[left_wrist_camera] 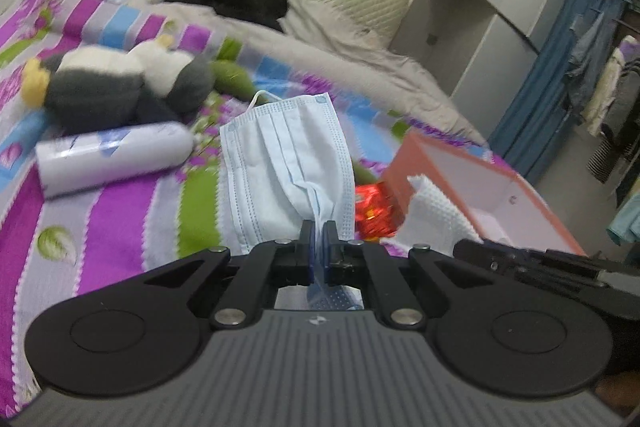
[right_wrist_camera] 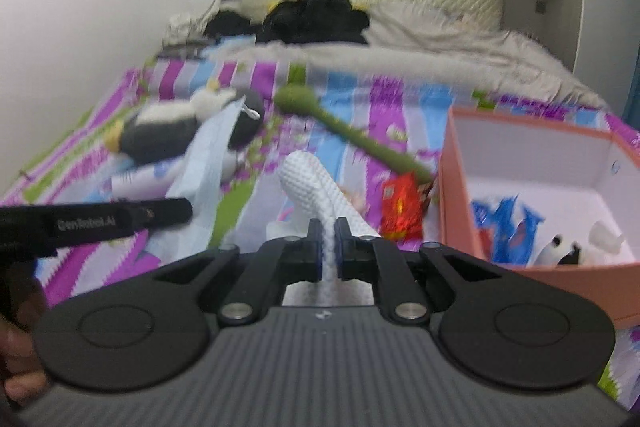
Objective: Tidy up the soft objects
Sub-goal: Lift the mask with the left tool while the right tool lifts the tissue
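The left tongs [left_wrist_camera: 319, 227] pinch a blue face mask [left_wrist_camera: 280, 163] by one thin edge, and it hangs ahead of them above the bed [left_wrist_camera: 120, 211]. The right tongs [right_wrist_camera: 328, 227] clamp a white dimpled cloth [right_wrist_camera: 316, 183]. The pink box [right_wrist_camera: 452, 195] sits just right of both. Either soft piece could likely slip from so small a grip or drape over the box rim. A red packet [right_wrist_camera: 400, 207] lies before the box; the stuffed penguin [left_wrist_camera: 120, 79], white bottle [left_wrist_camera: 112, 155] and green toy [right_wrist_camera: 344, 127] lie farther ahead and left.

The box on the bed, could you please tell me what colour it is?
The box is salmon pink outside and white inside, clearest in the right wrist view.
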A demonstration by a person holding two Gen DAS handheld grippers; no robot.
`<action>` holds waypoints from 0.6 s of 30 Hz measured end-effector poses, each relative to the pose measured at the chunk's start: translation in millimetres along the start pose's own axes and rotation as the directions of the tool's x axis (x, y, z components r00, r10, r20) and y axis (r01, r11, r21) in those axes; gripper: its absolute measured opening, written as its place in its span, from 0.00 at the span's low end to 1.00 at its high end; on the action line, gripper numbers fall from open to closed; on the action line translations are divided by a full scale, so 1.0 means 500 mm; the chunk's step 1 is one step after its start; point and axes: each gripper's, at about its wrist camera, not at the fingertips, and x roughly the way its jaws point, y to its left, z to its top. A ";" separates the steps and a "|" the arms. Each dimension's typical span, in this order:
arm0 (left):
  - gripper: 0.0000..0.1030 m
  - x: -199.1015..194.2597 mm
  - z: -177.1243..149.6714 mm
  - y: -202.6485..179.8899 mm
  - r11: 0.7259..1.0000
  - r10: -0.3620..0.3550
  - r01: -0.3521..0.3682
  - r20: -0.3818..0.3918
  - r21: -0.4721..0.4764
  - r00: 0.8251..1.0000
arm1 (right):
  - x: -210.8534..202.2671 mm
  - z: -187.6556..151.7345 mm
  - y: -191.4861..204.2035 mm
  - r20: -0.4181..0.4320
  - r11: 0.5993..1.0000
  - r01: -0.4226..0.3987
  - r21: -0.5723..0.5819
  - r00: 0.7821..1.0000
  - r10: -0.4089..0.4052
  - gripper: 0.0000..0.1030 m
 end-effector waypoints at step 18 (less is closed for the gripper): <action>0.05 -0.009 0.091 -0.248 0.976 -0.173 0.172 0.001 0.136 0.985 | -0.117 0.061 -0.156 0.146 0.987 0.135 0.083 0.978 -0.146 0.10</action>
